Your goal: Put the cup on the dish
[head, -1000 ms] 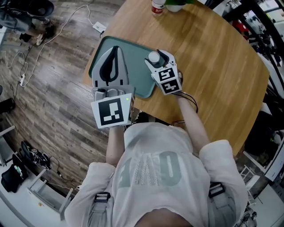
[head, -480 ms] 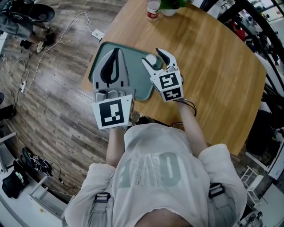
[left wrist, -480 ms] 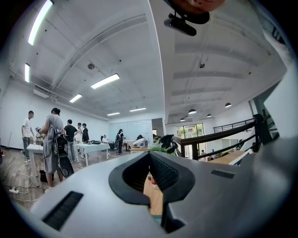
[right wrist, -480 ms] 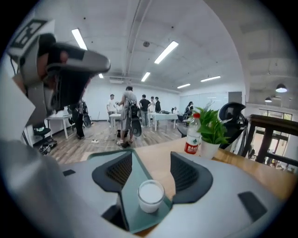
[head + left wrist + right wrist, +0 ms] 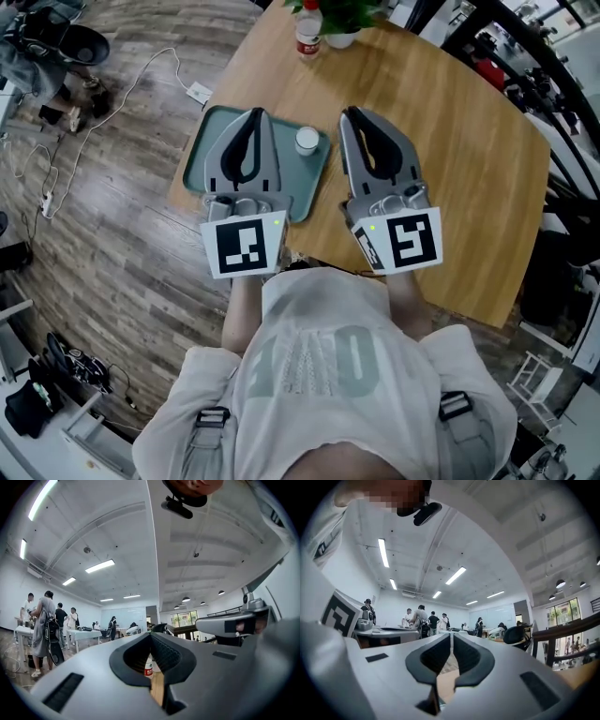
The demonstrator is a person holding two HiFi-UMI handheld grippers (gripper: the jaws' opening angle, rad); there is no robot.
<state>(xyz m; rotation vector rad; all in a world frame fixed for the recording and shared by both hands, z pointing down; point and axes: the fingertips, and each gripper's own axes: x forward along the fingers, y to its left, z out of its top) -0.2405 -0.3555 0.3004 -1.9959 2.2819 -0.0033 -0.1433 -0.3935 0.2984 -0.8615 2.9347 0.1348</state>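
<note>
Left tongs [image 5: 254, 114] hovering over dish [image 5: 311, 176], shut, gripping nothing. Cup [image 5: 307, 141] sitting upright on dish near its right edge; placement looking done. Right tongs [image 5: 350, 113] closing, empty. Best keeping both raised, avoiding nudging cup.

We saw a round wooden table [image 5: 469, 141] with a pale, straight grain. A green tray [image 5: 315, 173] with rounded corners lay flat on its near left part, close to the table's left edge. At the far edge stood a small bottle [image 5: 307, 36] with a red label, upright, and just to its right a potted plant [image 5: 342, 37] in a white pot. The two stood near each other and well apart from the tray. The right half of the top was bare wood.
</note>
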